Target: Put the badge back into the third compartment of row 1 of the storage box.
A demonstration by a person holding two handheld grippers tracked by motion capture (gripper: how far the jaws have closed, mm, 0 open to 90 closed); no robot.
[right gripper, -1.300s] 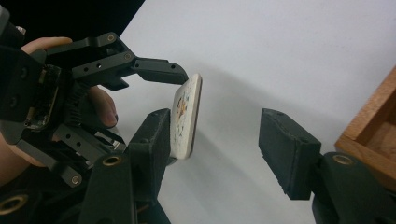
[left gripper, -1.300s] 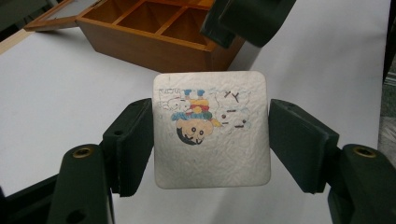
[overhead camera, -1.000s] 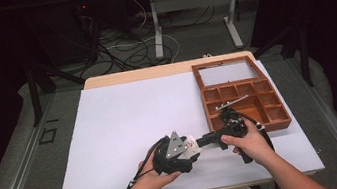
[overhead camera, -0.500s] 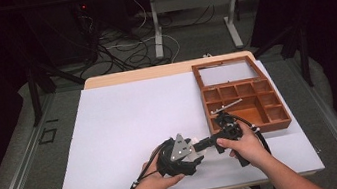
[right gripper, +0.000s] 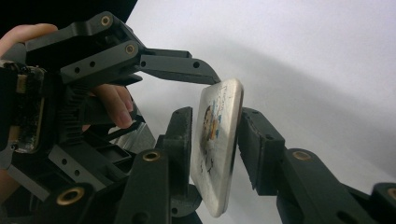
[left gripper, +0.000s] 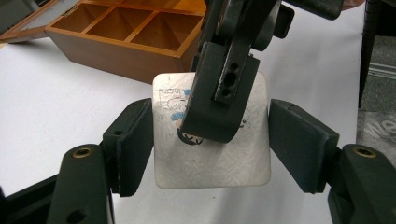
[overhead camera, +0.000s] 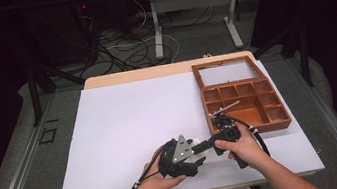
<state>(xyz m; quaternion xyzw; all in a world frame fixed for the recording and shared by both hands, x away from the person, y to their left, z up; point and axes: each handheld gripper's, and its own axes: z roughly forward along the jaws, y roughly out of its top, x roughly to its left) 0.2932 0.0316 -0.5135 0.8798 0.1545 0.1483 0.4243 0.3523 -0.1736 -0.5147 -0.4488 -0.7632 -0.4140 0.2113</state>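
Two grippers meet over the white mat near the table's front edge, beside the wooden tray [overhead camera: 275, 121]. The right gripper [right gripper: 219, 140] is clamped on a square coaster [right gripper: 219, 144], held on edge between its pads. The left gripper [left gripper: 210, 140] stands apart, its jaws flanking the coaster [left gripper: 212, 158], the left one just beside its edge. This appears to be a hand-over; next, the left jaws would close before the right lets go.
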